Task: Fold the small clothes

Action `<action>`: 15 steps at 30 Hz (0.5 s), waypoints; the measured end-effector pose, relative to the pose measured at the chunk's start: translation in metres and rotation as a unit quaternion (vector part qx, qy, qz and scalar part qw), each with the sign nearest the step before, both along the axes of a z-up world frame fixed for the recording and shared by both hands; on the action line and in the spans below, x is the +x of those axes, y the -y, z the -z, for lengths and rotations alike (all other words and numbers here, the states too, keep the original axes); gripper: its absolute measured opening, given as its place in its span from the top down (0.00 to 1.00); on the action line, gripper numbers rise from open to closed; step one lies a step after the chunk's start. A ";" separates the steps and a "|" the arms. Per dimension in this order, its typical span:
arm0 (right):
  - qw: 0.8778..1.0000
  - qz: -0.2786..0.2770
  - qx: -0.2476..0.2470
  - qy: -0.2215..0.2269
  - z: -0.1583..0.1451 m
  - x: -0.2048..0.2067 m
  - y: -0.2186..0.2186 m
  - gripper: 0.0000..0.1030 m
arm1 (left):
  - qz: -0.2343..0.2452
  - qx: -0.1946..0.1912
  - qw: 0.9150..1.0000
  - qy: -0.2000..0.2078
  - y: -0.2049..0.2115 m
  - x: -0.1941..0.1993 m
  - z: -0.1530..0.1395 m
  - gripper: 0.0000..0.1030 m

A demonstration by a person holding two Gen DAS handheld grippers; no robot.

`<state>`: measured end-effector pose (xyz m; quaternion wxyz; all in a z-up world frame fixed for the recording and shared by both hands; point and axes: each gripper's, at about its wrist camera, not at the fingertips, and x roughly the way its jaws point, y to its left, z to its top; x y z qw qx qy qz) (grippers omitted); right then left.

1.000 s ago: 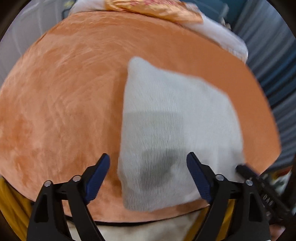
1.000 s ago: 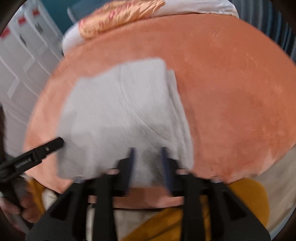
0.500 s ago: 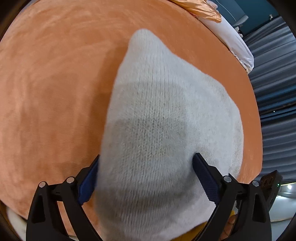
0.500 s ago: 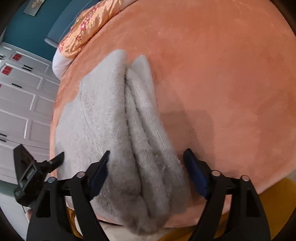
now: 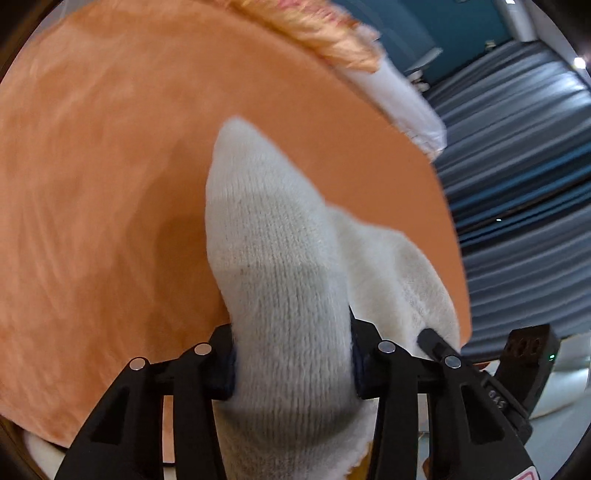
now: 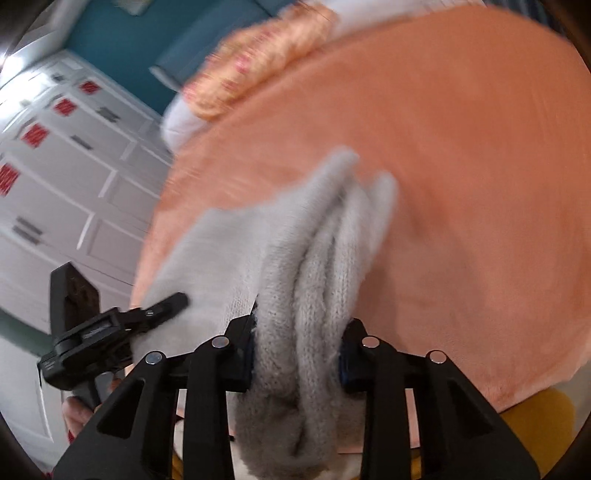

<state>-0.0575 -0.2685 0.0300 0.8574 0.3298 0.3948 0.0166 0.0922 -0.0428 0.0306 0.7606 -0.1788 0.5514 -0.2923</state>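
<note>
A white knitted garment [image 5: 280, 266] lies on the orange plush surface [image 5: 103, 177], its near edge raised off it. My left gripper [image 5: 293, 362] has its jaws closing, and the blue pads press into a bunched fold of the knit. In the right wrist view the same garment [image 6: 317, 266] shows several stacked folds; my right gripper [image 6: 297, 350] is closing too, its pads squeezing that folded edge. The left gripper [image 6: 162, 306] appears at the garment's left side there, and the right gripper's finger [image 5: 436, 343] shows in the left wrist view.
An orange patterned cloth [image 5: 325, 33] over white bedding [image 5: 402, 99] lies at the far edge of the orange surface. Blue-grey pleated curtain [image 5: 524, 177] hangs to the right. White cabinets with red tags [image 6: 62, 155] stand at the left. Yellow fabric [image 6: 535, 417] shows below the near edge.
Both grippers went from wide open around the garment's near edge to closed on it. The edge has bunched and lifted off the orange surface, and both views have pulled back.
</note>
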 end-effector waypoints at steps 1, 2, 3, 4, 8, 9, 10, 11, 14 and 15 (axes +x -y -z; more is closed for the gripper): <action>1.000 -0.007 -0.014 0.021 -0.024 0.004 -0.009 0.71 | 0.002 -0.008 1.000 0.012 -0.004 0.000 -0.013 0.60; 0.999 -0.011 -0.022 0.035 -0.037 0.005 -0.015 0.71 | 0.005 -0.021 0.999 0.033 -0.012 0.001 -0.032 0.60; 0.998 -0.014 -0.028 0.054 -0.055 0.009 -0.022 0.71 | 0.005 -0.029 0.998 0.052 -0.018 0.000 -0.047 0.60; 0.996 -0.018 -0.031 0.080 -0.074 0.010 -0.030 0.71 | 0.005 -0.037 0.997 0.073 -0.026 -0.001 -0.062 0.60; 0.991 -0.032 -0.022 0.128 -0.107 0.025 -0.053 0.69 | -0.003 -0.039 0.989 0.142 -0.066 0.005 -0.109 0.58; 0.991 -0.032 -0.026 0.127 -0.105 0.035 -0.058 0.69 | -0.007 -0.021 0.988 0.153 -0.076 0.011 -0.112 0.57; 0.993 -0.028 -0.026 0.111 -0.092 0.051 -0.064 0.67 | -0.014 -0.003 0.988 0.157 -0.082 0.016 -0.107 0.51; 0.996 -0.025 -0.019 0.089 -0.074 0.066 -0.068 0.64 | -0.022 0.017 0.987 0.155 -0.087 0.023 -0.098 0.46; 0.999 -0.020 -0.017 -0.019 0.008 0.103 -0.074 0.59 | -0.046 0.090 0.991 0.091 -0.104 0.053 -0.028 0.45; 0.997 -0.014 -0.034 -0.070 0.037 0.112 -0.077 0.59 | -0.062 0.111 0.990 0.054 -0.120 0.056 0.004 0.48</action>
